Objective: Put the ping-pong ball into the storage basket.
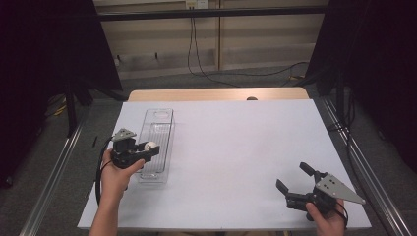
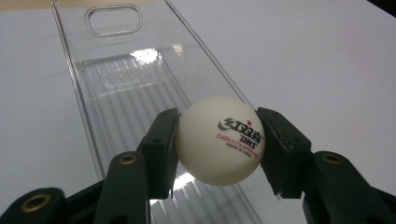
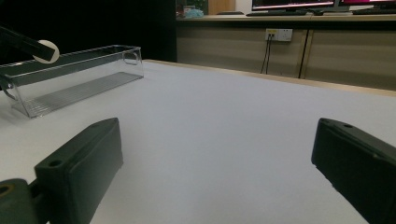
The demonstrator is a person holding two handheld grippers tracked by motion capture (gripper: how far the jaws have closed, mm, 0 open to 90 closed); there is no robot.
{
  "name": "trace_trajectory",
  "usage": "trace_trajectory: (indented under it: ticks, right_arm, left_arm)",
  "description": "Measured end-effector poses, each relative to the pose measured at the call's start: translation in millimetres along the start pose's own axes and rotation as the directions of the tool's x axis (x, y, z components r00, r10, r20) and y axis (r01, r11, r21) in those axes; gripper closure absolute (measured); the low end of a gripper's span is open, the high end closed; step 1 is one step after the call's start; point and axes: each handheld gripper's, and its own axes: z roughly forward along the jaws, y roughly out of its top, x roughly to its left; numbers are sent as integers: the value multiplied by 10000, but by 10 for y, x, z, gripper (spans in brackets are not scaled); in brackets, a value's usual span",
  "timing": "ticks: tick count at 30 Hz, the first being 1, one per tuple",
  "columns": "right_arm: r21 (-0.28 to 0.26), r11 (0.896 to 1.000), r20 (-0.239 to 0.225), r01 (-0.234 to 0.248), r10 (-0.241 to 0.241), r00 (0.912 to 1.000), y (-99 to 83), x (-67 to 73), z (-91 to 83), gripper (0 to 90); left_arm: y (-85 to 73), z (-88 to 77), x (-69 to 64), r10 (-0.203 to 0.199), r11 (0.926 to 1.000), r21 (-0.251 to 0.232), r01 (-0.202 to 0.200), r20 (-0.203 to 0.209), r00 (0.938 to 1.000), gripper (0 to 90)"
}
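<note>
Left tongs (image 2: 217, 140) clamp a white ball (image 2: 219, 140) over the clear bin (image 1: 156, 142); right tongs (image 1: 294, 178) gape above white tabletop (image 1: 236, 147).

Clear bin (image 1: 156, 145) is lying lengthwise on table's (image 1: 236, 147) left half, handle end facing far edge. Ball (image 1: 150, 145) is sitting betw. left gripper's (image 1: 147, 149) jaws, hanging over bin's near half, above its floor. Right gripper (image 1: 294, 178) is resting near table's front-right corner, well apart from bin.
</note>
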Motion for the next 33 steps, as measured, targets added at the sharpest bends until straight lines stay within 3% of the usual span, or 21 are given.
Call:
trace_trajectory:
  ticks: [5,9,14,33]
  right_arm:
    - [0,10000,57,-13,13,10000,2,2,-1,17]
    - [-17,10000,61,-37,37,10000,1,2,1,17]
    - [-14,10000,50,-43,44,10000,0,-1,0,17]
    - [-59,10000,-31,75,-75,10000,7,9,-1,17]
  left_arm:
    - [-26,22,21,-141,9999,-13,141,-126,9998,511]
    - [-29,26,30,38,9999,97,-37,-124,9999,511]
    - [-39,35,35,-71,10000,15,71,-233,9997,510]
    - [-50,52,44,111,9999,57,-110,-293,9995,508]
